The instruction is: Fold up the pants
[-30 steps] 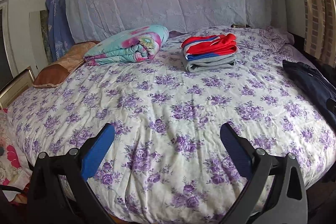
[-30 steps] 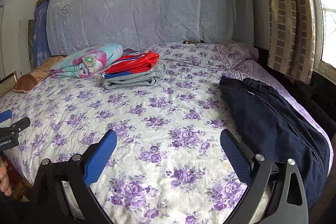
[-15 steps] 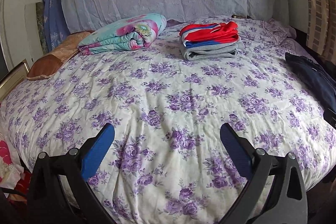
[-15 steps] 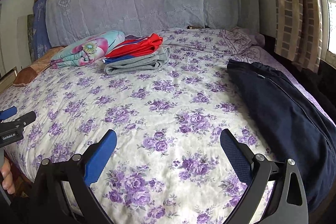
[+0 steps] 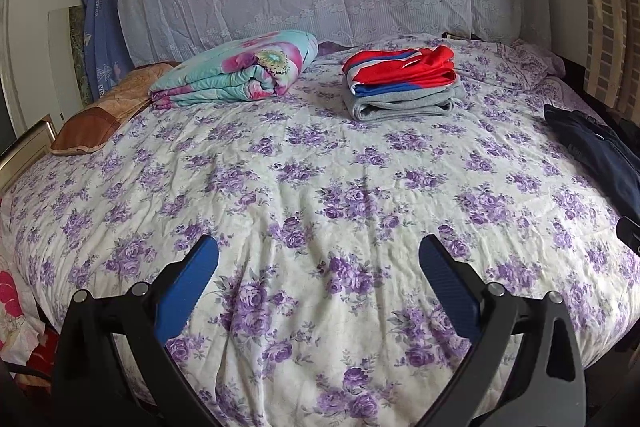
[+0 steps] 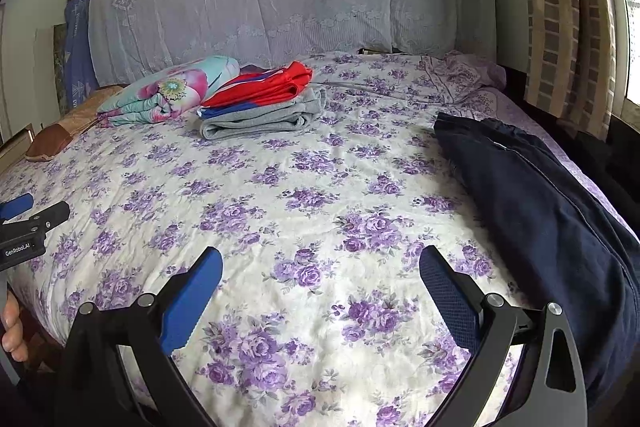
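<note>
Near: our left gripper point(image 5: 318, 259) and right gripper point(image 6: 320, 267), jaws spread, gripping nothing. Right edge of the bed point(image 6: 280, 195): dark pants point(image 6: 540, 211), loosely laid, not compactly folded. Far: a folded stack point(image 6: 264, 107), finished-looking.

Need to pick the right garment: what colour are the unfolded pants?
Dark navy pants, plain; clearest in the right wrist view.

Black hand-held gripper point(image 5: 319, 259); blue, seemingly ribbed pads point(image 5: 448, 285)
</note>
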